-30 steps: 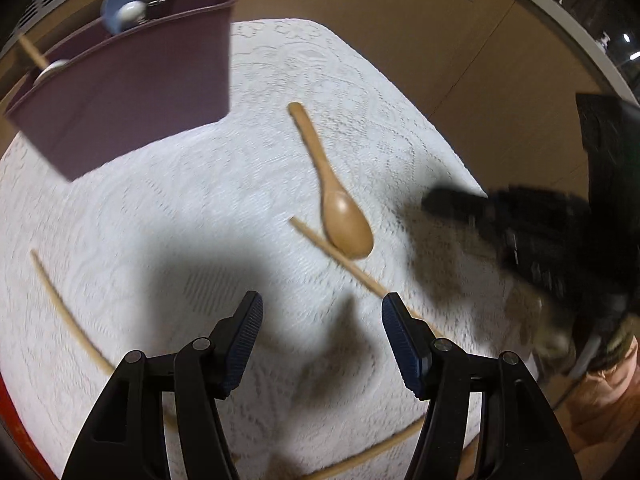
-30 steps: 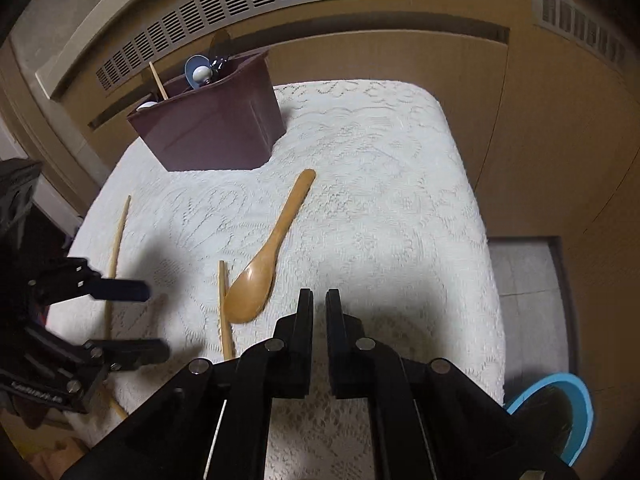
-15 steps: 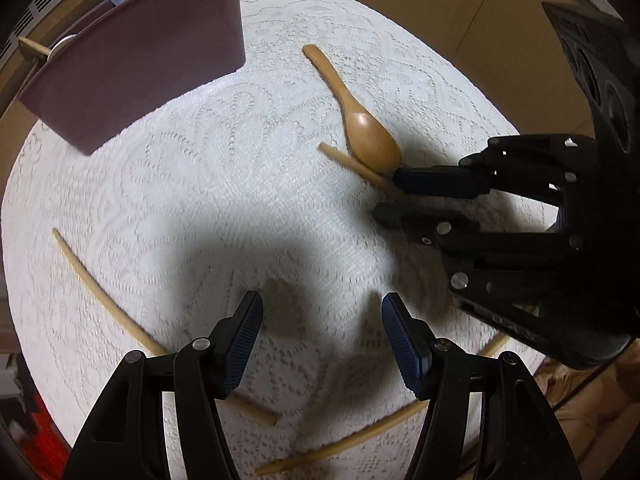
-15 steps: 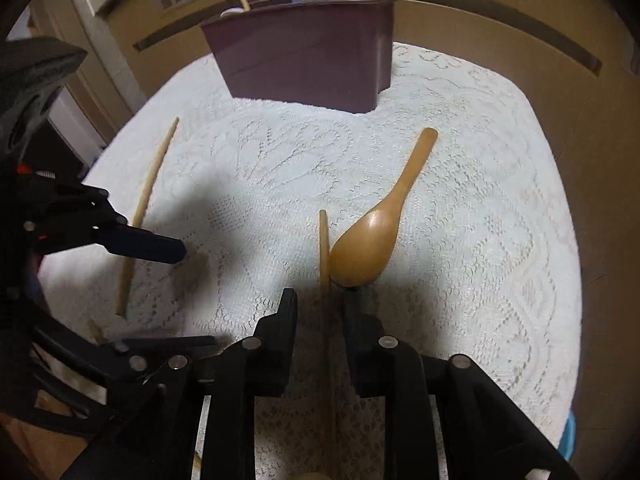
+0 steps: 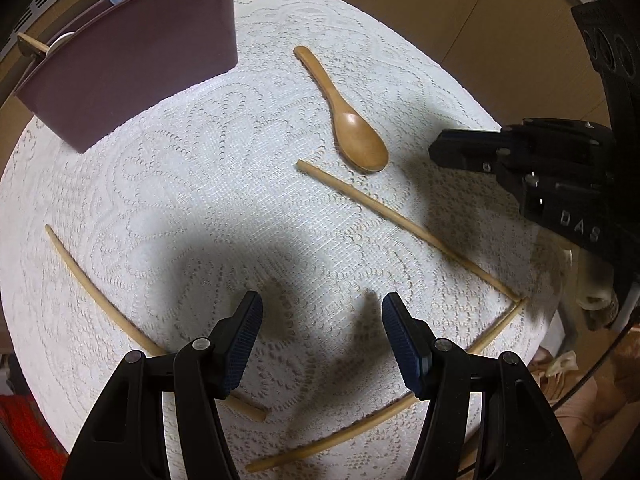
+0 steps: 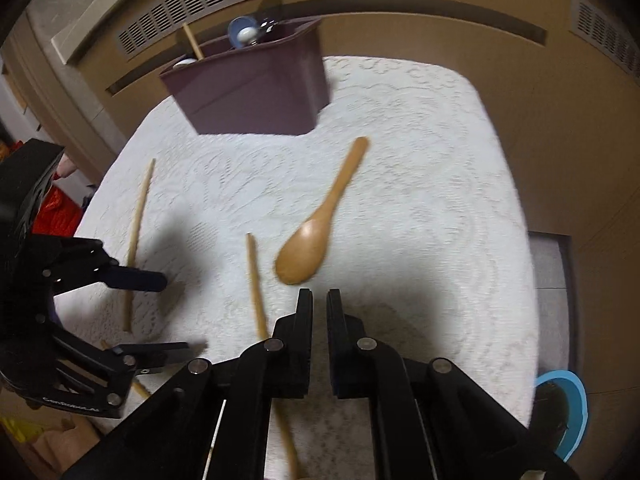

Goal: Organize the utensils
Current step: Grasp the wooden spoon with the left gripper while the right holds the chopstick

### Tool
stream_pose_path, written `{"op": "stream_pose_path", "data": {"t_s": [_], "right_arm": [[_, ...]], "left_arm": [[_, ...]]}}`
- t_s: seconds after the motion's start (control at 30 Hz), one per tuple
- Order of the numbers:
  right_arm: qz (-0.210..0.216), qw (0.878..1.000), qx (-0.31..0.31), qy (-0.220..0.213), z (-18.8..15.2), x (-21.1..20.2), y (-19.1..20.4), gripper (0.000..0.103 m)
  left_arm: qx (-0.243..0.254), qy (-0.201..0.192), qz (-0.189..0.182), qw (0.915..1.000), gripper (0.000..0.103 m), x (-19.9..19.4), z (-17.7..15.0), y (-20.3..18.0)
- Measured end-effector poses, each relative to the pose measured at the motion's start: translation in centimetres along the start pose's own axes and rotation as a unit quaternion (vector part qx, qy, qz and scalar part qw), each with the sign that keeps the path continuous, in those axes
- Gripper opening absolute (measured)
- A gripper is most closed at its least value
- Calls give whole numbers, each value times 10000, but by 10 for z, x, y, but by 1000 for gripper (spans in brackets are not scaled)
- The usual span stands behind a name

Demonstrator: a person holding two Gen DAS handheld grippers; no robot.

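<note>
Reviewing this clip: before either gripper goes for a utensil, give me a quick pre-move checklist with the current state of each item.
1. Left gripper open, nothing between its fingers: ok.
2. Right gripper open enough to grasp: not ok, fingers nearly together.
3. Wooden spoon free on the lace tablecloth, unobstructed: ok.
4. Chopsticks loose and reachable: ok, chopstick lies beside the spoon, apart from it.
5. Maroon bin upright, opening accessible: ok.
6. Room left inside the bin: cannot tell.

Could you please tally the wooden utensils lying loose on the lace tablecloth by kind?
Wooden spoon: 1
Wooden chopsticks: 3, one beside the spoon, one at the left, one along the near edge
Total: 4
</note>
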State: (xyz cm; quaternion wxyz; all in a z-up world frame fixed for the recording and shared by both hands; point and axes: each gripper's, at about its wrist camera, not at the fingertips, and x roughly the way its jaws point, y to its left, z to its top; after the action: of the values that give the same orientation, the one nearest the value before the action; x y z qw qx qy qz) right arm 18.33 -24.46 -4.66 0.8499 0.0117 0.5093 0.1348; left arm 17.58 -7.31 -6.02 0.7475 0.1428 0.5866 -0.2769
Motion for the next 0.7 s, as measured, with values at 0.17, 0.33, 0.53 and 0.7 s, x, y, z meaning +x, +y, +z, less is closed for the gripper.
{"op": "stream_pose_path", "data": {"t_s": [0.17, 0.33, 0.53, 0.7], "right_arm": [[51, 9987, -492, 104, -10, 5, 24, 8], [-28, 9960, -860, 238, -17, 24, 56, 25], [-262, 9936, -1060, 275, -16, 36, 65, 27], [-360, 9921, -1161, 307, -15, 37, 68, 11]], "left_arm": [[-4, -9, 16, 10000, 63, -4, 2, -7], [-43, -30, 29, 10000, 63, -11, -4, 1], [-177, -80, -11, 9998, 66, -12, -16, 12], [-167, -106, -94, 9998, 66, -13, -18, 12]]}}
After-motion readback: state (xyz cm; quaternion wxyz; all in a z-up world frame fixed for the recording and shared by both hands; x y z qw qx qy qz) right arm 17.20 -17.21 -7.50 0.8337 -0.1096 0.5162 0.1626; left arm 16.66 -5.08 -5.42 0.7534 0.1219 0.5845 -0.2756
